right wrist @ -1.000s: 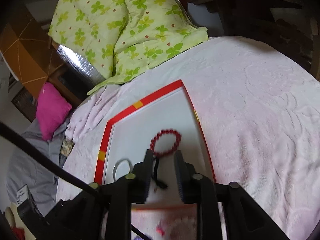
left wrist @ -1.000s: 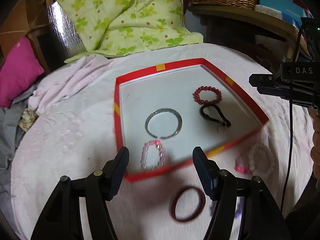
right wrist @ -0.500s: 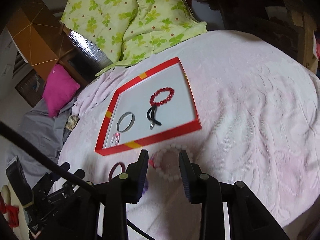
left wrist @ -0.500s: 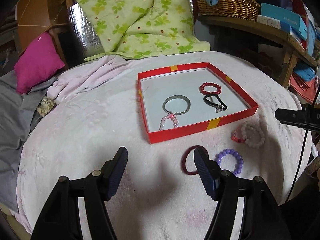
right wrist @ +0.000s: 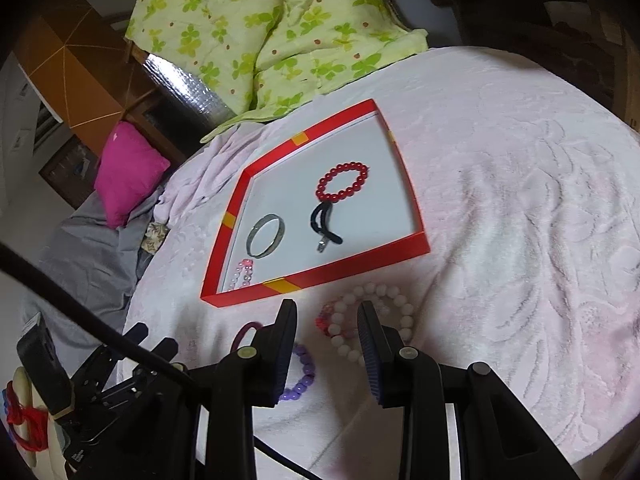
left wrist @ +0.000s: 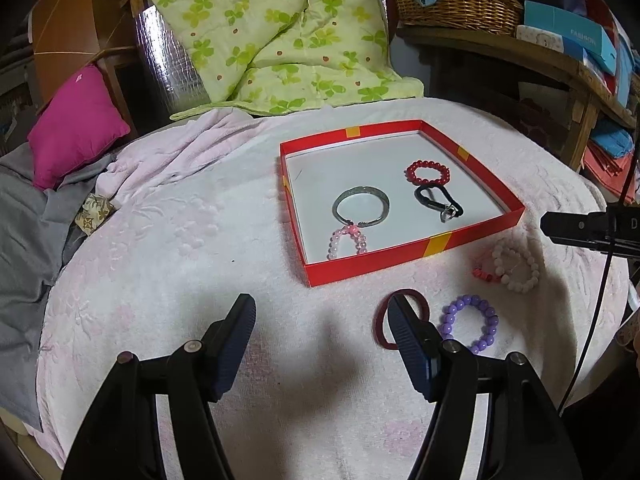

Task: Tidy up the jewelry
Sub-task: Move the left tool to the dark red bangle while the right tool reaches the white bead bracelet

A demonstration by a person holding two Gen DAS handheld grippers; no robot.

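Left gripper (left wrist: pixel 322 336) angled downward, jaws wide apart, empty. Right gripper (right wrist: pixel 326 340) angled downward, jaws narrower, parted, empty.

1. A pale pink blanket (left wrist: pixel 168 240) covers the bed, smooth in the middle and bunched into folds at its far left edge.
2. A green quilt (left wrist: pixel 272 36) printed with clover leaves and small red dots lies heaped at the far end, its edge overlapping the blanket.
3. A magenta pillow (left wrist: pixel 76 128) sits at the left, beside a rumpled grey cloth (left wrist: pixel 24 232).
4. A small patterned pouch (left wrist: pixel 93 214) rests where the grey cloth meets the blanket.
5. A wicker basket (left wrist: pixel 456 0) stands on a wooden shelf (left wrist: pixel 520 60) at the upper right, with a blue box (left wrist: pixel 568 34) near it.
6. A silver foil panel (left wrist: pixel 168 64) stands behind the quilt.
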